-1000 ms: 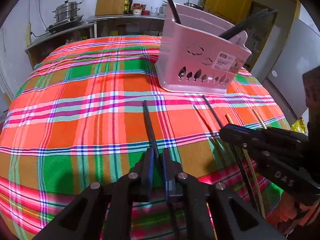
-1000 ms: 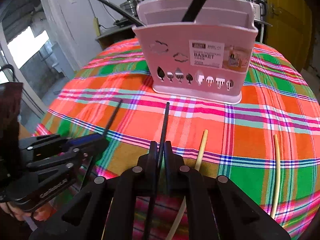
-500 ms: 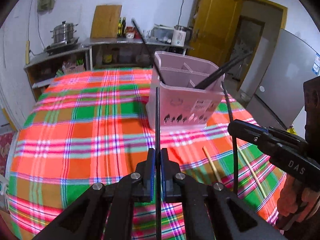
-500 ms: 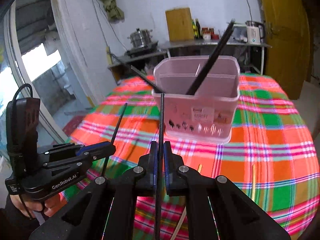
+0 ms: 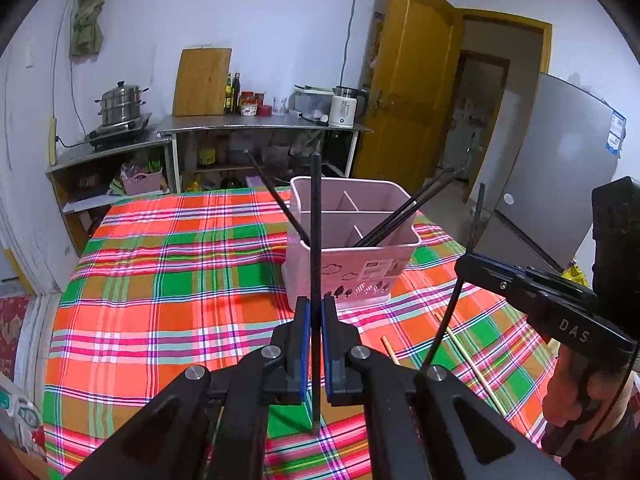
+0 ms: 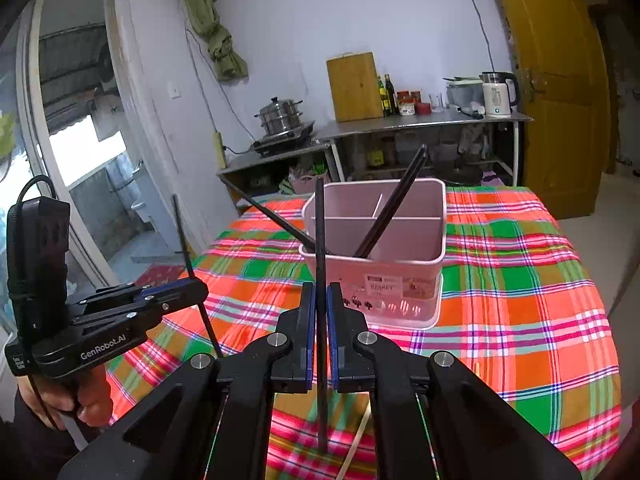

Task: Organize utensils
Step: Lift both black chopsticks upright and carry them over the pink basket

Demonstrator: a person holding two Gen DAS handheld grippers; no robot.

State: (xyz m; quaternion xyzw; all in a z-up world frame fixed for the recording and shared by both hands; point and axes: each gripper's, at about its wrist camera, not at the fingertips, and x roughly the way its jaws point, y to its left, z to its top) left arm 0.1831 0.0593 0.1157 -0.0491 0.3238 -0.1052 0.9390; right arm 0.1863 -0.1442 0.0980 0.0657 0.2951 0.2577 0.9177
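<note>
Over the plaid tablecloth, the left gripper is clenched on a black chopstick held upright, and the right gripper clamps another black chopstick. Both hang in front of the pink utensil basket, where more dark chopsticks lean; pale chopsticks lie on the cloth.

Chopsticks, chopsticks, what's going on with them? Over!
Left claw shut on one black chopstick, upright. Right claw shut on another. Pink basket ahead, black chopsticks already inside. Pale chopsticks left on cloth. Nothing blocking.
</note>
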